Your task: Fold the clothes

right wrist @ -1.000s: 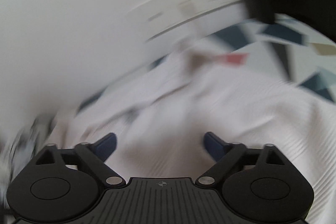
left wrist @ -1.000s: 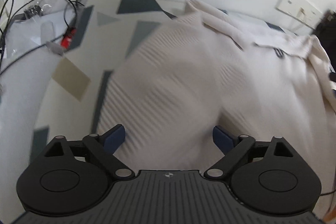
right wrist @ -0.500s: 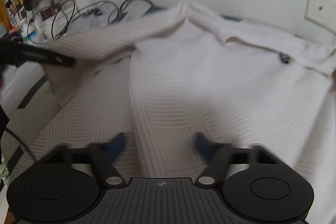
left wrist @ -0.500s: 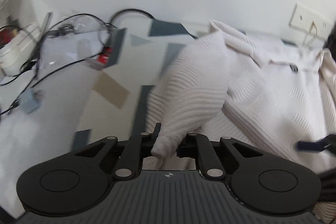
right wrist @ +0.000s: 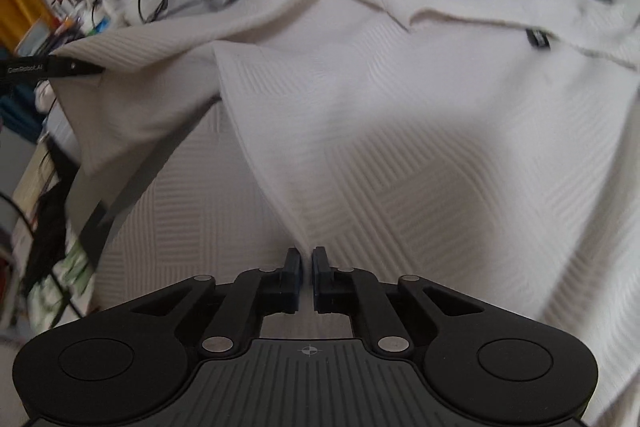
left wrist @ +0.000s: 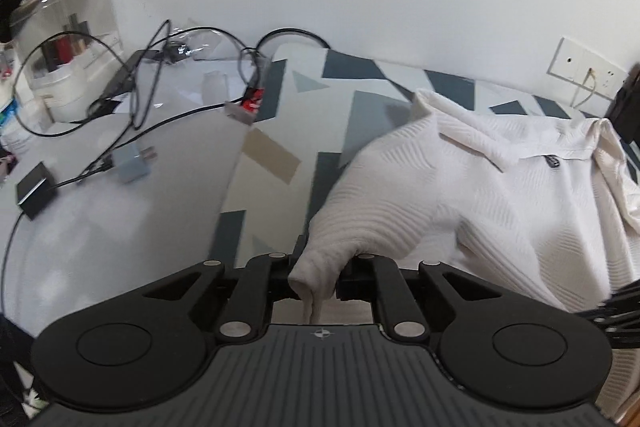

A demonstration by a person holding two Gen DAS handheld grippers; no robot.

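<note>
A cream ribbed sweater (left wrist: pixel 500 203) lies on a bed with a grey, white and navy geometric cover (left wrist: pixel 304 115). My left gripper (left wrist: pixel 316 279) is shut on the sweater's sleeve cuff and holds it lifted above the bed. In the right wrist view the sweater (right wrist: pixel 420 115) fills the frame, with its collar and dark label (right wrist: pixel 538 38) at the far right. My right gripper (right wrist: pixel 307 267) is shut on a raised fold of the sweater's body near its lower edge. The left gripper's finger (right wrist: pixel 52 69) shows at the left, pinching the sleeve.
Black cables (left wrist: pixel 132 99), a grey plug adapter (left wrist: pixel 132 163) and a small black box (left wrist: pixel 34 189) lie on the white surface left of the bed. A clear container of bottles (left wrist: pixel 66 39) stands at the far left. A wall socket (left wrist: pixel 586 75) is at the right.
Both grippers were open over the sweater a second ago. The left closed on the sleeve cuff and lifted it; the right has just closed on a fold of the body.
</note>
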